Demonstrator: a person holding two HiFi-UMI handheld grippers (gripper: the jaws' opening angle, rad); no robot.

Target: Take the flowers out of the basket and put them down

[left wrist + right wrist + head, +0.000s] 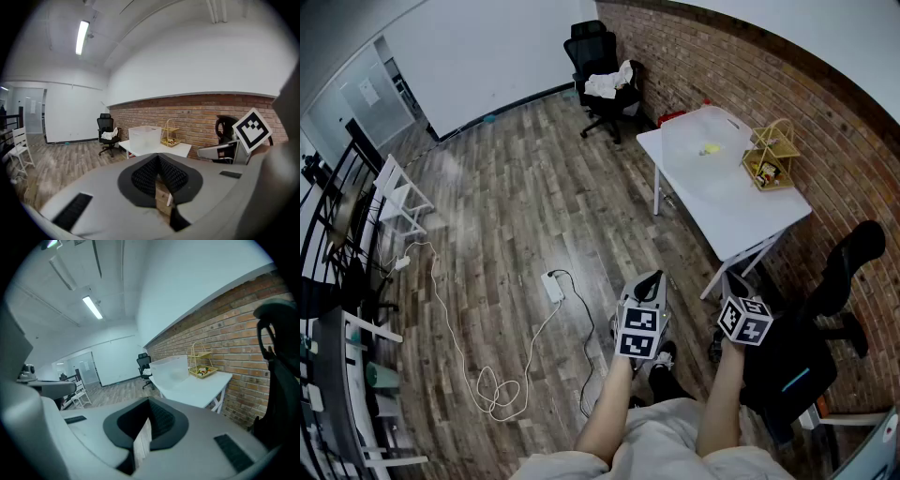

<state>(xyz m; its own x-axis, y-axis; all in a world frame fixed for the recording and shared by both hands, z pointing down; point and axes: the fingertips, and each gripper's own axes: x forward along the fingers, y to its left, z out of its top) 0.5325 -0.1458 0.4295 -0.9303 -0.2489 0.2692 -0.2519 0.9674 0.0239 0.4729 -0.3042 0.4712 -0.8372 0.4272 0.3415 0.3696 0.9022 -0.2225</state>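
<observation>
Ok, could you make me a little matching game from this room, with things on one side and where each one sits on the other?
Things:
1. wire basket
2. white cloth
3. power strip

Places:
A. on the wooden floor
B. on the white table, near the brick wall
C. draped over the black office chair

Pairs: 1-B, 2-C, 3-A.

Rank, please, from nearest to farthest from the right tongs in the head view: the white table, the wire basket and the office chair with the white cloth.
1. White table, just ahead of the right tongs.
2. Wire basket, on the table's right side.
3. Office chair, beyond the table's far end.
</observation>
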